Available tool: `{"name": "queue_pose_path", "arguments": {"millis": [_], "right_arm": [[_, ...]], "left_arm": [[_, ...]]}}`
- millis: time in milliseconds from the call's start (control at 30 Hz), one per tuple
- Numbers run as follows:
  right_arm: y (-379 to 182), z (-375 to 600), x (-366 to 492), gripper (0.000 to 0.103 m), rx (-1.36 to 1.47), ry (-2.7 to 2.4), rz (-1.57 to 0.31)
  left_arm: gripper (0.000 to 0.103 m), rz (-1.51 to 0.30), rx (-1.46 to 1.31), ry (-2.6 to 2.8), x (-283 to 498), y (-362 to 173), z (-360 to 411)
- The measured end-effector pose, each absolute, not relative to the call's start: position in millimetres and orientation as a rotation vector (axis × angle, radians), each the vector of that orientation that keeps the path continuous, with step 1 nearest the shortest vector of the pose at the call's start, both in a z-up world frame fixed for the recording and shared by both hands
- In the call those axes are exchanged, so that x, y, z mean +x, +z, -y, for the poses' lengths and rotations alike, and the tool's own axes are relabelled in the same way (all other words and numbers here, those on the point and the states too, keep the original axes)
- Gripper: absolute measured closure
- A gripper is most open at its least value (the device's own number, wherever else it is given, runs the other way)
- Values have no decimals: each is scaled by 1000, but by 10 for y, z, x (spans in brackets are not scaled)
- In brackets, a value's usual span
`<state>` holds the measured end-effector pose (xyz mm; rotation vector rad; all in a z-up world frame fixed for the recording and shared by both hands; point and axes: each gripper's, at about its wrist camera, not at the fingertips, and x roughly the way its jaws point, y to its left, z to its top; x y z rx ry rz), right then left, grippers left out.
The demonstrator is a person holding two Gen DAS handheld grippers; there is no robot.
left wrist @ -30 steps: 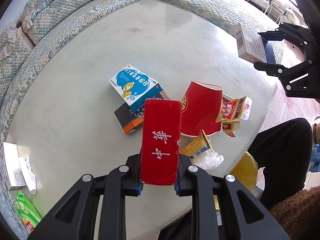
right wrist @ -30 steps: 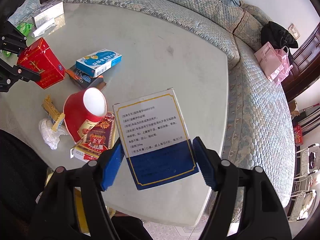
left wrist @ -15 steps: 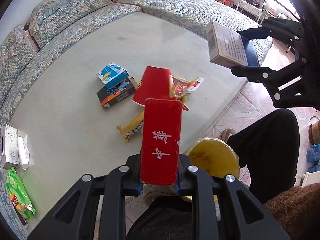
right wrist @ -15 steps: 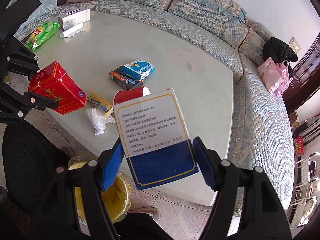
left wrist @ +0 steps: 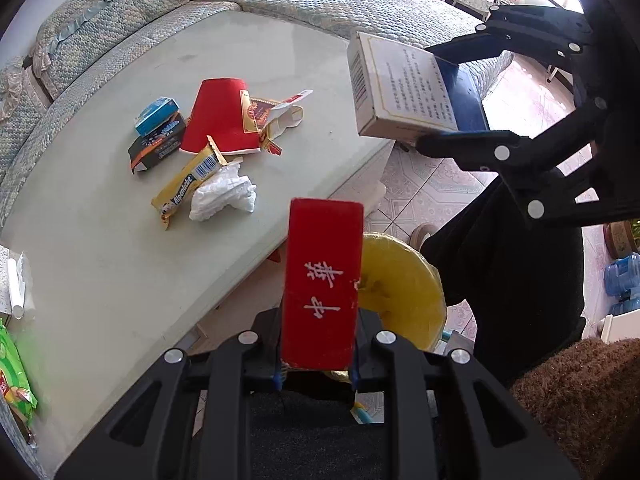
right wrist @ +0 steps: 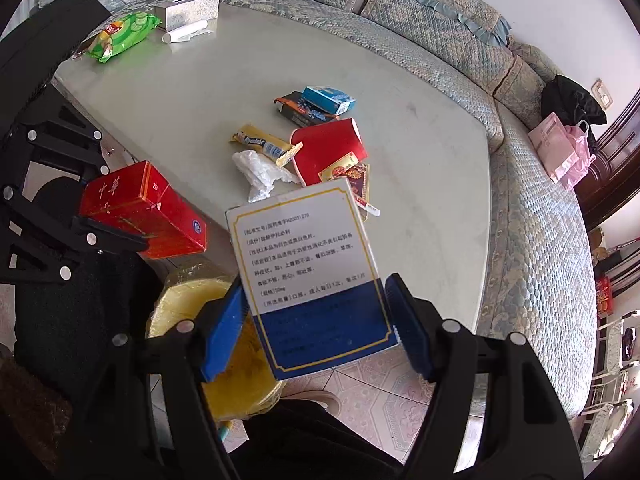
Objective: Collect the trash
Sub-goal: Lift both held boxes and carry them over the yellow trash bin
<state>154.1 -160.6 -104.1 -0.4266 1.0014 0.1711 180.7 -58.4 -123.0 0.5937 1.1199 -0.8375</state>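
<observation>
red box (left wrist: 322,288): clamped narrow in left gripper (left wrist: 316,364) fingers, now off the counter's near edge, above the yellow bin (left wrist: 400,292); a second ago it hung over the trash pile.
white-blue box (right wrist: 310,276): held wide by right gripper (right wrist: 316,324), also carried past the near edge, over the bin's rim.
change: both hands pulled back from counter (left wrist: 120,264) toward bin, grips unchanged.
meaning: likely ready to drop both; release not yet done.
left on counter: red cup (left wrist: 220,118), wrapper (left wrist: 188,180), tissue (left wrist: 224,196), small boxes (left wrist: 158,132), mid-counter.
</observation>
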Motion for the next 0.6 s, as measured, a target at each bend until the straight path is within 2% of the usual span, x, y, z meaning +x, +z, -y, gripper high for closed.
{"name": "queue_pose_path", "arguments": {"millis": [600], "right_arm": [[-2132,1530,1090,35,-400,217,-1160]], "left_arm": [[81,-1230,625,-895,1365,-2213,650]]}}
